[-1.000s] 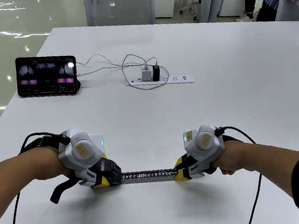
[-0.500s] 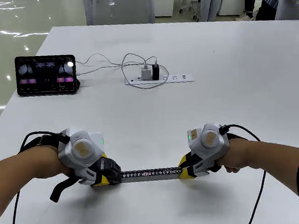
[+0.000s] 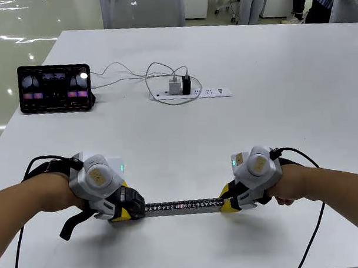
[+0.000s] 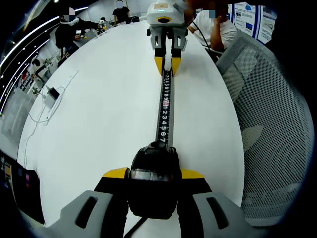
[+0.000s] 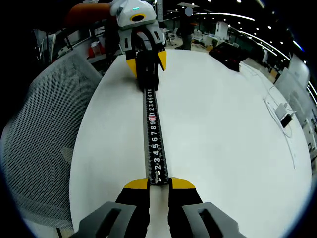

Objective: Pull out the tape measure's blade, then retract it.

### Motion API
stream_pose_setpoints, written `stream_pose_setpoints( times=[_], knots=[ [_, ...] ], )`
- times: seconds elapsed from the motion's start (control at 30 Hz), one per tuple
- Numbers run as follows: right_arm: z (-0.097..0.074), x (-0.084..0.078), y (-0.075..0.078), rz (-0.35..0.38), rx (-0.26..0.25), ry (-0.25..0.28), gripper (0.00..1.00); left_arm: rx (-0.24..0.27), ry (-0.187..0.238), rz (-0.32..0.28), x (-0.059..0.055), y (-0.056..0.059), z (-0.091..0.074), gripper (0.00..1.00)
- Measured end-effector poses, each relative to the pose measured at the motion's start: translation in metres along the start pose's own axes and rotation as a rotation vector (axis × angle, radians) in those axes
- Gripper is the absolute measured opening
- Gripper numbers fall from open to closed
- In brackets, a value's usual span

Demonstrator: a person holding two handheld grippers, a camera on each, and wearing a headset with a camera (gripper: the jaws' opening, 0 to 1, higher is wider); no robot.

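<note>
Two grippers face each other low over the white table (image 3: 257,84), with one tape stretched between them. Far left at the back, a tablet (image 3: 54,88) stands with its screen lit. To its right a white power strip (image 3: 192,94) lies among looped cables (image 3: 163,74).

Nearer you, your left gripper (image 3: 128,207) has its yellow-tipped fingers closed on the black tape measure case (image 4: 153,181), one on each flank, down at the tabletop. From the case's mouth the blade (image 3: 182,206) runs rightwards, straight and flat, numbers up.

At the blade's far end your right gripper (image 3: 226,205) pinches the tip, its fingers drawn in narrow on it. In the right gripper view the printed scale begins right between the two yellow tips. The grippers sit well apart, joined by the drawn-out blade. A grey mesh chair (image 4: 267,99) stands at the table's near edge.
</note>
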State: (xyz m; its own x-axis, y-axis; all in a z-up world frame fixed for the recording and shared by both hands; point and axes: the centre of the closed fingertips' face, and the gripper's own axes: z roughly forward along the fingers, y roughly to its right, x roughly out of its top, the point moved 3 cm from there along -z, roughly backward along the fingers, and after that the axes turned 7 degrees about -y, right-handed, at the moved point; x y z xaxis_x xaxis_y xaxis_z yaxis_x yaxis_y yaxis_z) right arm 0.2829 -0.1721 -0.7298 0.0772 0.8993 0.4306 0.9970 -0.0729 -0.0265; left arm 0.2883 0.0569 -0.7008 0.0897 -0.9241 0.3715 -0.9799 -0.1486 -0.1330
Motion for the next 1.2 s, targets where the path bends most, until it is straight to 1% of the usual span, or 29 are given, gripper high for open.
stream_pose_setpoints(
  times=[1.2],
  knots=[
    [-0.015, -0.029, 0.001, 0.029, -0.021, -0.014, 0.09, 0.0, 0.0, -0.004, 0.0, 0.0, 0.0, 0.32]
  ],
)
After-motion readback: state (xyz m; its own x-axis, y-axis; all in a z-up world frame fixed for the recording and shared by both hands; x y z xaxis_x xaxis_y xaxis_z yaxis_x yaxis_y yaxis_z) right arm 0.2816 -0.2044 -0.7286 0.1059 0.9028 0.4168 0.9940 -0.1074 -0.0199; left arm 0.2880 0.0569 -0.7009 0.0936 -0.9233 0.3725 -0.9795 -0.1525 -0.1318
